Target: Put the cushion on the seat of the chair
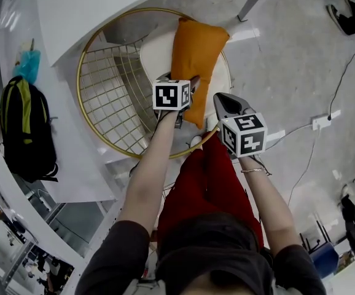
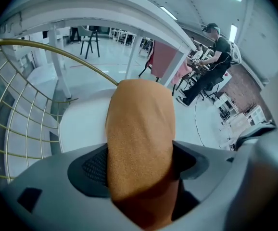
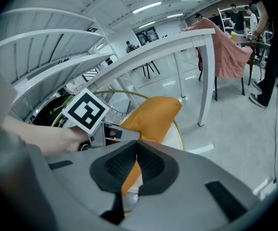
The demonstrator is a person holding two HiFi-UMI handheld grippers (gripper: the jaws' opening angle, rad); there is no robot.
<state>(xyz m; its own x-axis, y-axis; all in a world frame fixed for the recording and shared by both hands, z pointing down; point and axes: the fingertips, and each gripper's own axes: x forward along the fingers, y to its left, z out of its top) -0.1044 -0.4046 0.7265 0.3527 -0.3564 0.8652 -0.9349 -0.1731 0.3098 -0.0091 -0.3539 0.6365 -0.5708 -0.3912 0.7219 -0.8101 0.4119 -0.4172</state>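
We are holding the cushion [image 1: 197, 54] over the white seat [image 1: 156, 53] of the chair [image 1: 85, 103], so the carrying part looks mostly done and the putting down is what is left. The left gripper [image 1: 191, 91] is clamping the near end of the cushion; in the left gripper view the orange fabric is bulging up between the jaws and filling the gap. The rest of the cushion is stretching away from us across the seat, inside the gold hoop of the chair frame. We are not seeing clearly whether its far end is touching the seat or hanging just above it.

The right gripper [image 1: 222, 102] is hovering just beside the cushion's near corner. Its jaws are standing together at the tips with nothing pinched between them; only a sliver of orange is showing through the slit behind them.

We are judging that the cushion is not yet released. What is remaining is lowering it flat onto the seat and opening the left jaws.
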